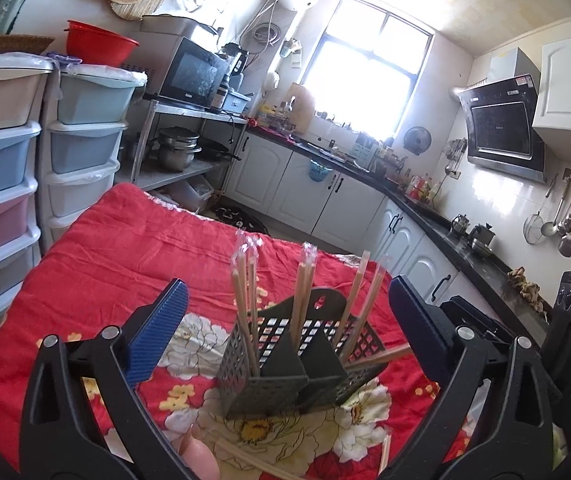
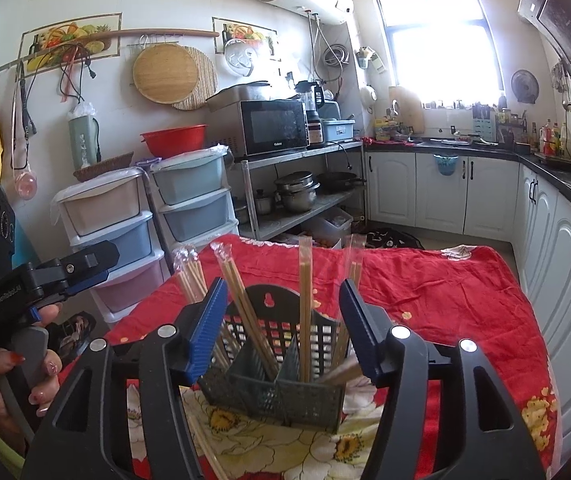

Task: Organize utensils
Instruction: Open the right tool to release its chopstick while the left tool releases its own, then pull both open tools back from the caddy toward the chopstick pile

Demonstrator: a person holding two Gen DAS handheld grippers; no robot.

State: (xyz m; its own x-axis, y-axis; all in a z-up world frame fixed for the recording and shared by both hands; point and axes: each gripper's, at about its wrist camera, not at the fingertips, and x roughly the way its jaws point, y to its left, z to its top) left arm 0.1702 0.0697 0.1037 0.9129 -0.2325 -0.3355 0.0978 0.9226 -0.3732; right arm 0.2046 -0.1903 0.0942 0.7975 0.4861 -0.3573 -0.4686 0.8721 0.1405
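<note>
A dark perforated utensil holder [image 1: 285,364] with dividers stands on the red flowered cloth [image 1: 125,248]. Several wrapped chopstick pairs [image 1: 303,292] stand upright in it. One pair [image 1: 381,354] leans low out of its right side. More wrapped chopsticks [image 1: 245,456] lie on the cloth in front. My left gripper [image 1: 285,320] is open and empty, its blue pads either side of the holder. In the right wrist view my right gripper [image 2: 281,320] is open and empty around the same holder [image 2: 281,384]. The left gripper [image 2: 45,280] shows at left, held by a hand.
Stacked plastic drawers [image 1: 25,152] stand left of the table. A metal shelf with a microwave [image 2: 273,128] and pots stands behind. White cabinets and a dark counter [image 1: 425,216] run along the right. The table's far edge [image 1: 221,224] lies beyond the holder.
</note>
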